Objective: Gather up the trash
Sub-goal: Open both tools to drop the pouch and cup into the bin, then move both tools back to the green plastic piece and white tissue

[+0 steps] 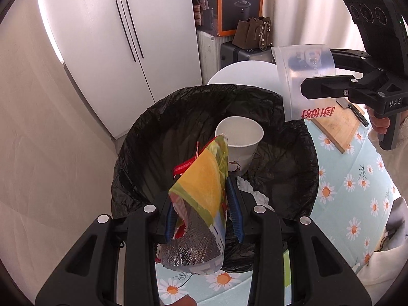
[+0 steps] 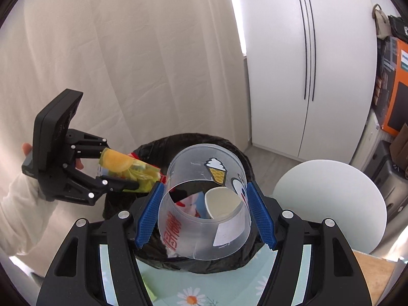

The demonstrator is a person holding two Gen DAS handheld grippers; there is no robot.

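Note:
A bin lined with a black bag (image 1: 158, 127) stands at the table edge; it also shows in the right wrist view (image 2: 244, 158). A white paper cup (image 1: 239, 137) and crumpled paper lie inside it. My left gripper (image 1: 204, 211) is shut on a yellow and green snack wrapper (image 1: 201, 191) and holds it over the bin's near rim. My right gripper (image 2: 206, 211) is shut on a clear plastic cup (image 2: 204, 204) with red lettering, held over the bin. In the left wrist view that cup (image 1: 303, 81) hangs above the bin's right rim.
A white round stool (image 2: 329, 204) stands behind the bin. A wooden cutting board (image 1: 339, 125) with a knife lies on the floral tablecloth (image 1: 357, 191) at the right. A white fridge (image 1: 122, 38), an orange box (image 1: 239, 2) and a curtain stand beyond.

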